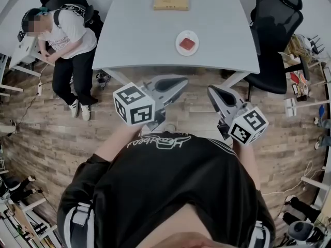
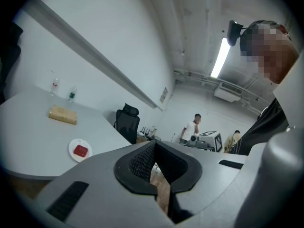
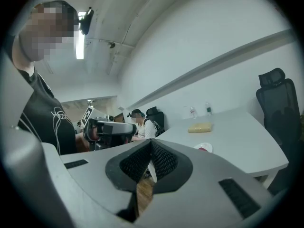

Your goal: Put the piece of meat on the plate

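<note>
Both grippers sit low in the head view: left gripper and right gripper have their jaws pressed together on nothing, tips toward the pale table, with wood-plank floor and the table's near edge between them and the white plate. On that plate lies the red piece of meat, nearly square, corners diagonal to the table edge, so its long axis can't be called. Beyond it rests a tan block; a black office chair crowds the right corner and a seated person the left. In the left gripper view, closed pads frame floor, the meat sits on its plate well apart at left, and two bottles stand by the white wall. In the right gripper view, jaws together again, the plate peeks over the jaw and the block lies behind it.
</note>
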A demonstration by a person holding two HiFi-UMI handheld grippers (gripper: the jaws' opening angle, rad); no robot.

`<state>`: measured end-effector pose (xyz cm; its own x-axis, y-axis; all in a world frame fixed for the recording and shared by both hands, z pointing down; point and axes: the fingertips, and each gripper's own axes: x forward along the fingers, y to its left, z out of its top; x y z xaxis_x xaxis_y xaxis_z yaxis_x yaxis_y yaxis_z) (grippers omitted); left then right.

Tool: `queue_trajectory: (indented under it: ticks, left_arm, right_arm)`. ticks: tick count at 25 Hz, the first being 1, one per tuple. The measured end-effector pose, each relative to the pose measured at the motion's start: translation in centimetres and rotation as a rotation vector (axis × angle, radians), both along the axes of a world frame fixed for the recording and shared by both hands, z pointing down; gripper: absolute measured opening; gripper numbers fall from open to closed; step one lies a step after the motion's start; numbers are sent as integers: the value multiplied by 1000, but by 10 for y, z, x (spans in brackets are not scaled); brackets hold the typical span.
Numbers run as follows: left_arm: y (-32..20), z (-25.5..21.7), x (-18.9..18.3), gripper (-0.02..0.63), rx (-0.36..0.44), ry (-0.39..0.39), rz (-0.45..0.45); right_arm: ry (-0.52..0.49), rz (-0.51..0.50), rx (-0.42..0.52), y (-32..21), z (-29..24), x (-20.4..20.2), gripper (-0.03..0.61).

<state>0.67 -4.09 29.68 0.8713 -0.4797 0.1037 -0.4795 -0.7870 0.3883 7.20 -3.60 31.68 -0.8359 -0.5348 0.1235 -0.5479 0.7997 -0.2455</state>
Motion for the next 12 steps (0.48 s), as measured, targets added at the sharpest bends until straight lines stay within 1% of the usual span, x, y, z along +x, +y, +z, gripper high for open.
queue_trajectory:
  ticks: [5,12]
  left_arm:
    - [21,2,16,8,-6,-13,-3]
    - [34,7,31,8,-15,-35,-9]
  right_arm:
    - [-11,-17,-8,18,6,14,8]
    - [-24,-22,-1,30,5,29,8]
